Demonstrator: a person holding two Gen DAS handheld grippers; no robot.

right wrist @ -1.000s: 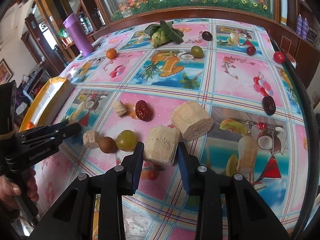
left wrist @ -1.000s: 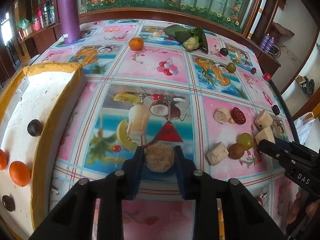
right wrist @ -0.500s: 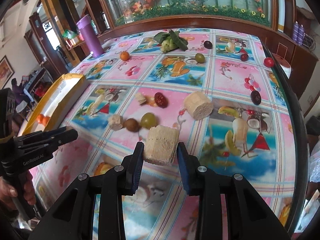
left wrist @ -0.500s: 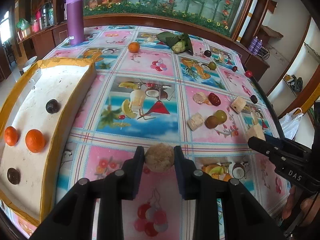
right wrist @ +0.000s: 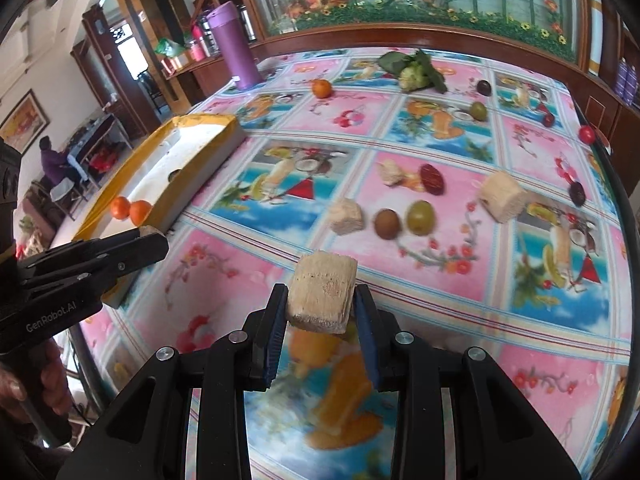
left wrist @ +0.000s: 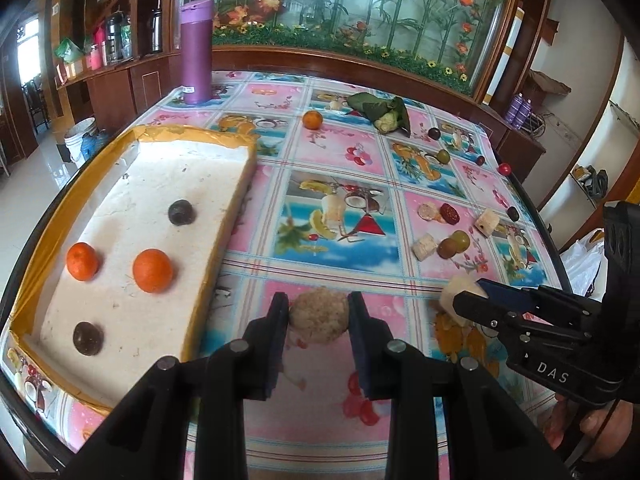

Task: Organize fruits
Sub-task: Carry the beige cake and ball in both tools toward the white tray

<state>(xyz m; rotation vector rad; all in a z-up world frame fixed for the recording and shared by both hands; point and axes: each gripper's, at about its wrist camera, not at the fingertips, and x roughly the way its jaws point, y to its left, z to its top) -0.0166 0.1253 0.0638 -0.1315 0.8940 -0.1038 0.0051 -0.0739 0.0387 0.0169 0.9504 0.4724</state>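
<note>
My left gripper (left wrist: 319, 316) is shut on a round tan sugarcane piece (left wrist: 319, 315), held above the tablecloth just right of the white foam tray (left wrist: 132, 184). In the tray lie two oranges (left wrist: 152, 271) and two dark fruits (left wrist: 181, 212). My right gripper (right wrist: 321, 306) is shut on a blocky pale sugarcane chunk (right wrist: 323, 296), lifted over the table's near part. In the right wrist view the left gripper (right wrist: 152, 236) shows at the left, close to the tray's corner (right wrist: 176, 216). Loose on the table are more cane chunks (right wrist: 503, 197), a green grape (right wrist: 420, 212), a brown fruit (right wrist: 386, 223) and a red date (right wrist: 432, 173).
A purple flask (left wrist: 196, 50) stands at the far left of the table. An orange (left wrist: 312, 119), a leafy cauliflower (left wrist: 386, 114), dark plums (right wrist: 484, 87) and a red cherry tomato (right wrist: 587, 133) lie farther back. The table's right edge (left wrist: 548, 240) is close to the scattered fruit. A person sits in the room beyond.
Both grippers have pulled back toward the near edge and risen with their cane pieces. The tray has come more fully into the left wrist view.
</note>
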